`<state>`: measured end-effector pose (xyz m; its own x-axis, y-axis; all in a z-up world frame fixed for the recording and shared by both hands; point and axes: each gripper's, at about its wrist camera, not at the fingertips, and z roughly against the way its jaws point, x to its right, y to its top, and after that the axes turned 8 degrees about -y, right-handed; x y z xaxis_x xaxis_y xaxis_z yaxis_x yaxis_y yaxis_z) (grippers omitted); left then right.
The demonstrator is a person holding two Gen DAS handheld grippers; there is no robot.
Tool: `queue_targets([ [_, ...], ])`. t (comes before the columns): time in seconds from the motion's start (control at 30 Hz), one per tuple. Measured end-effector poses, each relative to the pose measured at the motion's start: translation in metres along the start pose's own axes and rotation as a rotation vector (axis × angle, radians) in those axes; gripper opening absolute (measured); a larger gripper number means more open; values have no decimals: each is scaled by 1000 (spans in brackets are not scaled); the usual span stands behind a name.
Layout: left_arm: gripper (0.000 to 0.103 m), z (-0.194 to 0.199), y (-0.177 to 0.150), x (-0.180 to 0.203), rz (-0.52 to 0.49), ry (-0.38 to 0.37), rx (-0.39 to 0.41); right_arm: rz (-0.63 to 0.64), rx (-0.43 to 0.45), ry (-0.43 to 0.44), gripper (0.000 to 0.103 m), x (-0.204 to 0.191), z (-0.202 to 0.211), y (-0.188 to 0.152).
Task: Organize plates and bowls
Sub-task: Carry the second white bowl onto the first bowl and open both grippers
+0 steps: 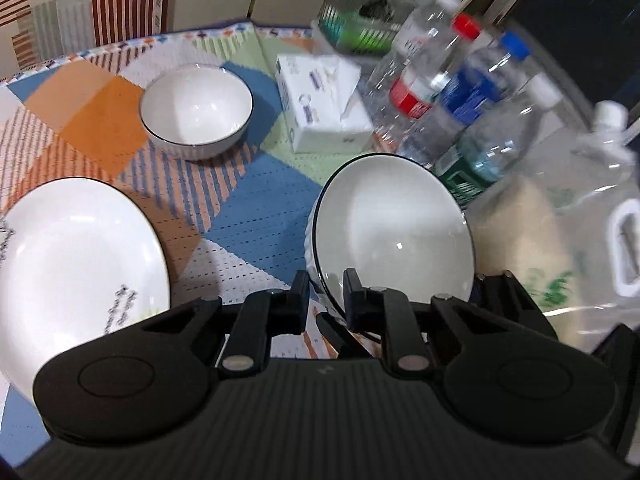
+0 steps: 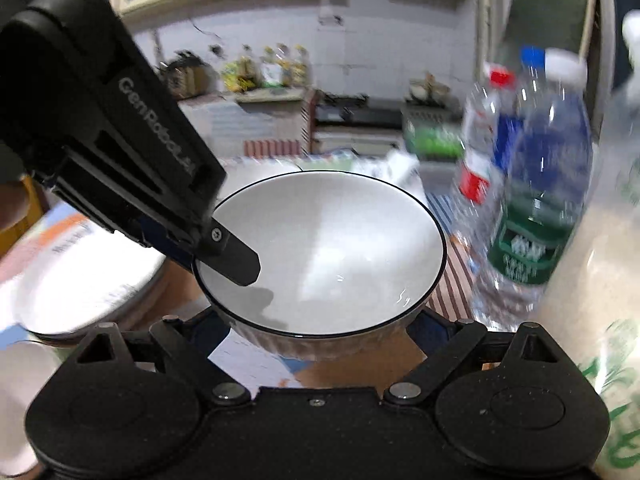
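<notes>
A white bowl with a dark rim hangs above the patterned tablecloth. My left gripper is shut on its near rim, one finger inside and one outside. The right wrist view shows the same bowl with the left gripper's finger inside its left rim. My right gripper has its jaws spread wide against the bowl's lower sides, its fingertips hidden under the bowl. A second white bowl stands further back. A white plate lies at the left.
A white tissue box stands behind the held bowl. Several water bottles crowd the right, with a large clear jug beside them. A green-labelled bottle is close to the bowl's right side. Kitchen cabinets lie beyond the table.
</notes>
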<state>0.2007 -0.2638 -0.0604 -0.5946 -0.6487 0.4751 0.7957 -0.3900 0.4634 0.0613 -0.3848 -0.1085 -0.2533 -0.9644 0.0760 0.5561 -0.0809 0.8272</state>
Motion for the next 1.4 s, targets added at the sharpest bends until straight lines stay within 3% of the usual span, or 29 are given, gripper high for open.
queue_targets([
  [0.3, 16, 66, -32, 4, 4, 46, 27, 127, 105, 116, 98, -26, 51, 10],
  [0.63, 16, 112, -81, -22, 61, 110, -44, 217, 64, 287, 99, -65, 91, 0],
  [0.9, 16, 117, -114, -48, 111, 159, -107, 215, -22, 466, 99, -79, 90, -16],
  [1.1, 16, 106, -126, -66, 157, 186, -155, 259, -78, 506, 99, -98, 84, -30],
  [1.4, 15, 96, -141, -72, 125, 258, -193, 301, -128, 525, 99, -116, 80, -43],
])
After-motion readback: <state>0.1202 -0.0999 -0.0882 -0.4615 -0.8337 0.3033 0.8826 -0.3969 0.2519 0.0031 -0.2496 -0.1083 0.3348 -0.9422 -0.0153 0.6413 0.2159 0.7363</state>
